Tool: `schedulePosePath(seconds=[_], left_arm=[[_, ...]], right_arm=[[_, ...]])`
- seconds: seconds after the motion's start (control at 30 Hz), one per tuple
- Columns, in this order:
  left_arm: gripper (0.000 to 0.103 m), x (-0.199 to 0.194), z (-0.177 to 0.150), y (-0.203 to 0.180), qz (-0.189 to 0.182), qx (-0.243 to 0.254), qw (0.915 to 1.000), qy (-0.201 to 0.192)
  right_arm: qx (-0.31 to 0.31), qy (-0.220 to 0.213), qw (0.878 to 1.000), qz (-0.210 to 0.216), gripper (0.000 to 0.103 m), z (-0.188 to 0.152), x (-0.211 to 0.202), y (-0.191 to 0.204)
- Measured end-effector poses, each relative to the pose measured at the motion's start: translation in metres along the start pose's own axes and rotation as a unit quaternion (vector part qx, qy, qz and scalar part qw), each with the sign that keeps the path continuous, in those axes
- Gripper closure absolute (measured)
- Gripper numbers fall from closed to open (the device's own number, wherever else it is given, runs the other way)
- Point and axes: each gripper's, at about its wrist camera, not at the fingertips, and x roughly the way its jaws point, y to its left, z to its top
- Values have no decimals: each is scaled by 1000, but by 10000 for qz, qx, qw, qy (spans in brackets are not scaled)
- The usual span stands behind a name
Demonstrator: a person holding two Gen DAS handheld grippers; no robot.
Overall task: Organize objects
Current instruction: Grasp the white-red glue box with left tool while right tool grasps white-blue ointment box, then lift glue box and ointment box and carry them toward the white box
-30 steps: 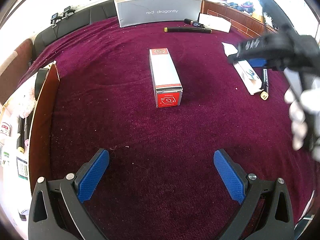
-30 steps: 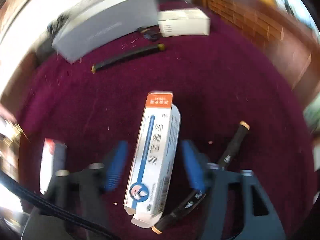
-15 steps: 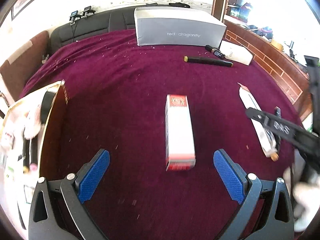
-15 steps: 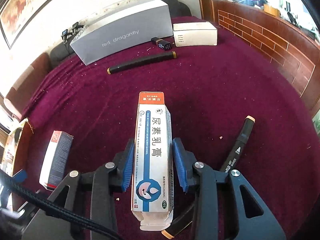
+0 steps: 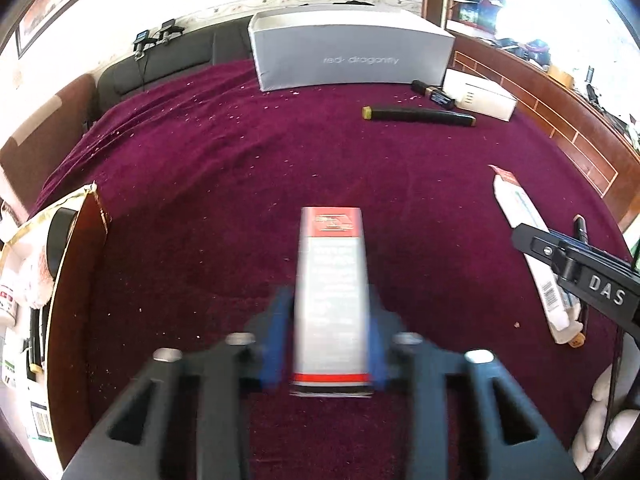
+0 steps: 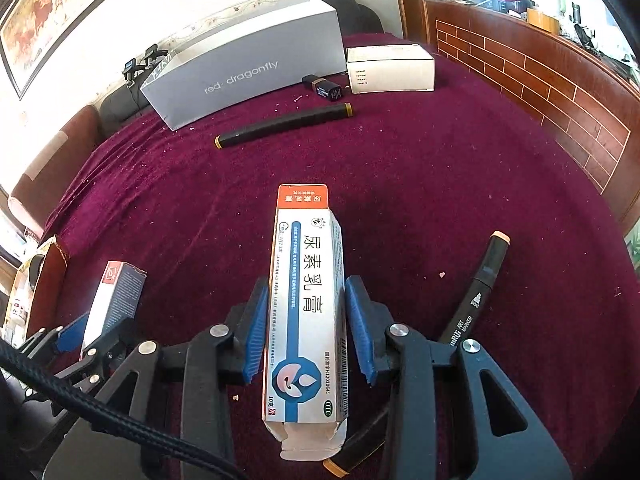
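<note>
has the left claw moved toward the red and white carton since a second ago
Yes. The left claw advanced toward the grey shoebox; its jaws are closing around the carton.

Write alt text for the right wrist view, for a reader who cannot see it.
The right gripper, blue fingers on either side of a long white ointment box, above a maroon cloth. A black art marker lies right of it; at left, the closing left gripper holds a red-and-grey box.

My right gripper [image 6: 305, 330] has its blue pads on either side of the ointment box [image 6: 307, 304], which lies lengthwise on the maroon cloth [image 6: 420, 184]. A marker [image 6: 478, 292] lies just right. At left, my left gripper [image 6: 86, 332] closes around a red-topped box [image 6: 116, 300].
</note>
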Motion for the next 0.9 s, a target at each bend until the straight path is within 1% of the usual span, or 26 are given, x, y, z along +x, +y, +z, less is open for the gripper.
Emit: schedulePosePath(seconds=[0.13,0.27,0.37,0.43,0.57,0.6,0.63,0.67,0.77,0.8,0.9], left_arm=[[81,-5,-2,5,-179,-149,9997,46],[81,-19,-4,17,-322,-410,9986,-36],[81,-31,-9,25,-405,-508,9978,-94],[81,-38,-12,30,-427,-551,9975,-127],[80,-56,-18,38,-396,-510,9976,-248],[80,-60,-19,40,-376,-511,9976,-279],[80,-64,-21,42,-358,-519,9975,-305],[80,-68,-23,45,-356,-543,9973,-344],[80,-76,-26,52,-371,-599,9965,-440],[80,-79,-27,54,-367,-607,9964,-474],[80,-87,-30,59,-385,-636,9956,-563]], right_arm=[[-33,5,10000,30,62,0,0,2],[-28,-1,10000,42,62,-1,0,3],[-48,3,10000,3,62,-1,0,4],[-164,32,9997,-156,62,-2,2,10],[-507,119,9968,-614,63,-3,6,25],[-595,142,9954,-742,64,-4,6,29],[-633,143,9947,-800,70,-5,6,31],[-653,153,9945,-807,71,-6,5,31],[-575,219,9958,-672,74,-9,0,31],[-557,229,9962,-631,78,-11,-4,31],[-546,217,9968,-540,79,-16,-13,34]])
